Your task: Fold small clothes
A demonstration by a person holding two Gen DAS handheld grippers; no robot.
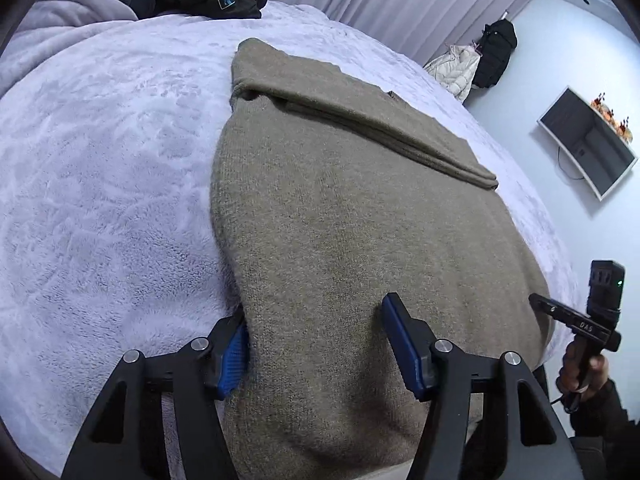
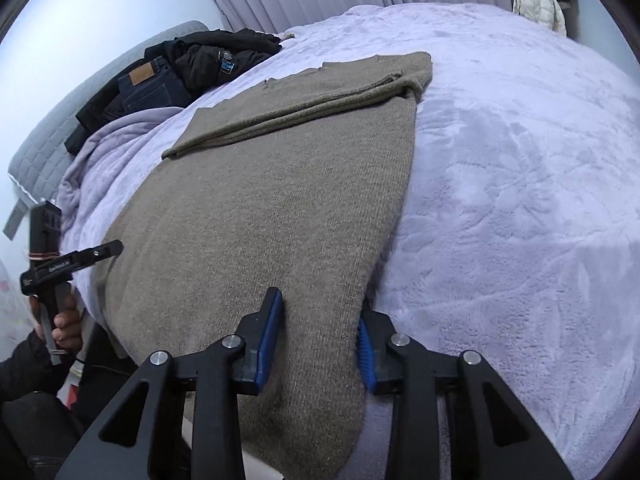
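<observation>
Matt knit sweater [image 1: 360,220], fluffy blanket [image 1: 100,160]

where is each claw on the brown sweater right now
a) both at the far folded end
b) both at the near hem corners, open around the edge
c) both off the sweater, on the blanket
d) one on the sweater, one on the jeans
b: the left claw and the right claw each sit open astride a near corner of the sweater, with one finger on the knit and the other at its side edge.

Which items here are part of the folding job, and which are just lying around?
Job:
- brown knit garment, laid flat on the bed
- left gripper, open astride its near left corner
- right gripper, open astride its near right corner

Lying about:
- jeans
- black jacket
- white coat
- lilac blanket
- wall TV
</observation>
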